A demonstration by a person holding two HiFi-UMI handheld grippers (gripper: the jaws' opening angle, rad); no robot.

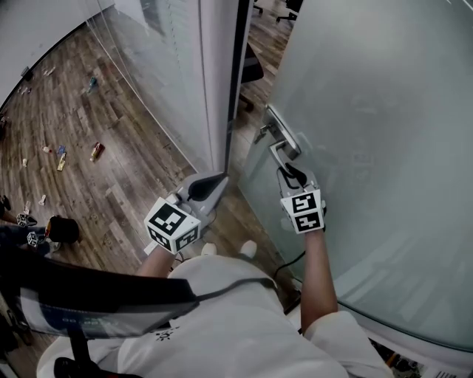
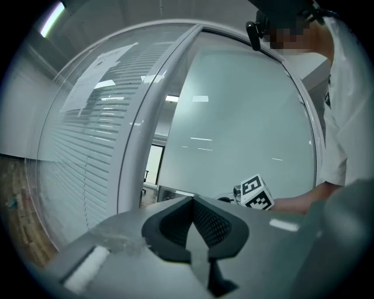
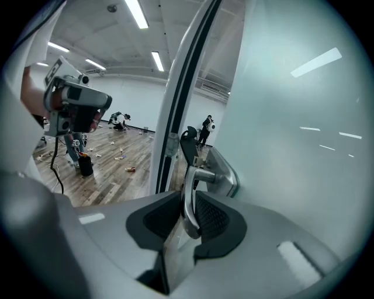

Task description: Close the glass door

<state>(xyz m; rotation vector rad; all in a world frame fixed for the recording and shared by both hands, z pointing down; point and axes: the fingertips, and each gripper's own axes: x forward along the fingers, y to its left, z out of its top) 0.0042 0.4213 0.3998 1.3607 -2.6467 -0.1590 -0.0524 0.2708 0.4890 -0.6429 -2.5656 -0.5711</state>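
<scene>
Pulling the frosted glass door (image 1: 384, 148) shut: right gripper (image 3: 187, 217) pinches the silver metal lever handle (image 3: 201, 174), seemingly squarely; pull level; left gripper (image 2: 193, 217) pressed together, empty

Right claw (image 1: 291, 174) clamps a handle (image 1: 276, 152) with arm extended; left claw (image 1: 217, 180) hangs level, jaws together.

An office-type interior is shown. A frosted glass door (image 1: 384, 148) with a metal lever handle (image 3: 187, 198) is set beside a glazed partition (image 1: 170, 88) backed by slatted blinds (image 2: 76, 163), on which a printed sheet (image 2: 96, 76) is posted. Wood-plank flooring (image 1: 111, 184), ceiling strip lights (image 3: 139, 13) and a dark office chair (image 1: 252, 65) are seen beyond.
</scene>
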